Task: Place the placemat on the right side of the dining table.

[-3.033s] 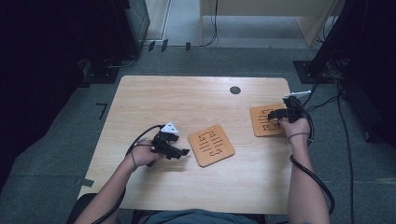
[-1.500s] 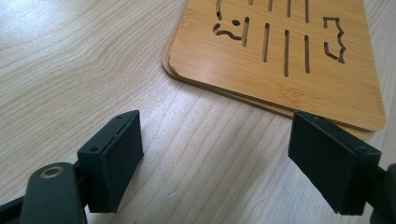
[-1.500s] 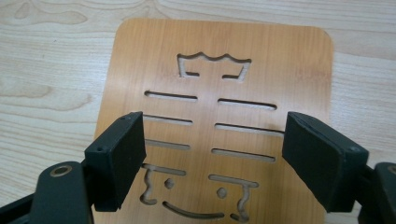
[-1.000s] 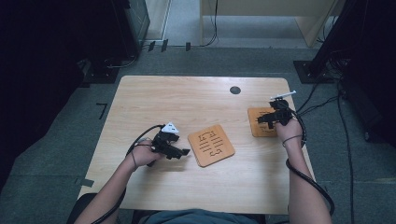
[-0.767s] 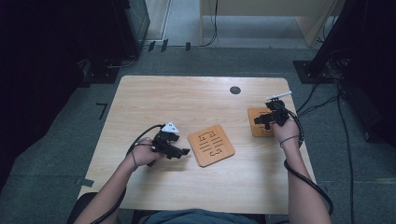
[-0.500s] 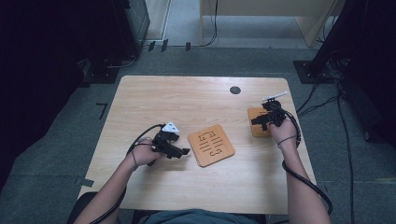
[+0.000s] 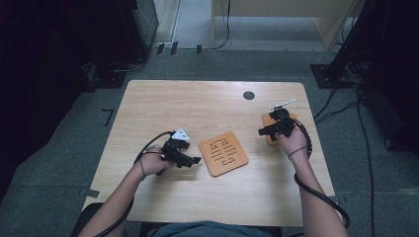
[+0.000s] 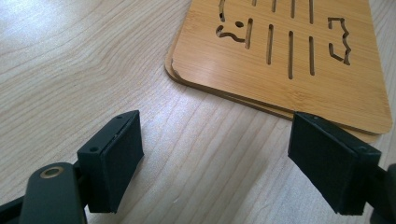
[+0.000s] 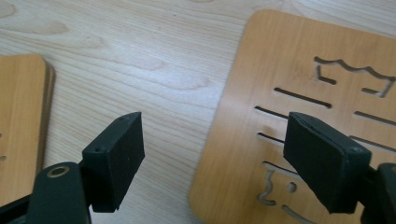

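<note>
1. A pale wood-grain bench (image 7: 207,106) carries two flat, square bamboo mats with rounded corners and cut-out slots.
2. The middle mat (image 7: 223,153) lies near the bench centre; the left gripper view shows it as two stacked boards.
3. The left tongs (image 7: 192,161) rest just beside it, jaws apart, holding nothing.
4. The right tongs (image 7: 262,131) hang over the right mat (image 9: 299,112), jaws apart, one above its edge.
</note>
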`<state>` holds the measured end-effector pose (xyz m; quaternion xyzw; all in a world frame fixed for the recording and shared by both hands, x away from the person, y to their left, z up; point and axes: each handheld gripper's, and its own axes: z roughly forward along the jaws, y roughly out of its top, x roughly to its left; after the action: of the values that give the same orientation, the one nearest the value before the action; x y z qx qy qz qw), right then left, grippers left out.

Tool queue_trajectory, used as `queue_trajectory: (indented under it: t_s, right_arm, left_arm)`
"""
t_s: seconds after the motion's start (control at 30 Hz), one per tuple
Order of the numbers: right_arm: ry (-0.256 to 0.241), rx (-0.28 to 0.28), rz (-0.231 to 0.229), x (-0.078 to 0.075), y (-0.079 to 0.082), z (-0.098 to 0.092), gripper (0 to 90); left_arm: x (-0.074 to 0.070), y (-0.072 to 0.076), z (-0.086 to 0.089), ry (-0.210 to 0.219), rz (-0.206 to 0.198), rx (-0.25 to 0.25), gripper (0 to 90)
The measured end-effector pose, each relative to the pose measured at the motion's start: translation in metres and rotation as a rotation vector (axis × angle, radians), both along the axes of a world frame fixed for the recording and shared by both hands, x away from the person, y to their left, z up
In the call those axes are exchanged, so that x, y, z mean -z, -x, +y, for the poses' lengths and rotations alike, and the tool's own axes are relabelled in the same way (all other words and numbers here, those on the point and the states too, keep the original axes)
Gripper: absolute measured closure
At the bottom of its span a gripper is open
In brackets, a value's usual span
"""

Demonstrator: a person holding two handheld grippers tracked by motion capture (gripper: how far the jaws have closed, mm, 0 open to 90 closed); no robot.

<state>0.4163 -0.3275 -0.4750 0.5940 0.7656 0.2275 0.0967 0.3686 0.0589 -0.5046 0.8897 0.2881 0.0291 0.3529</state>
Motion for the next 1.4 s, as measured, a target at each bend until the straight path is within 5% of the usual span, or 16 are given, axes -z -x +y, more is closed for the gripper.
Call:
queue_trajectory:
  t_s: [1.4]
  right_arm:
    - [0.007,-0.205,-0.008,0.006,0.017,0.078,20.4]
  left_arm:
    - [0.000,0.000,0.001,-0.005,-0.004,0.001,16.8]
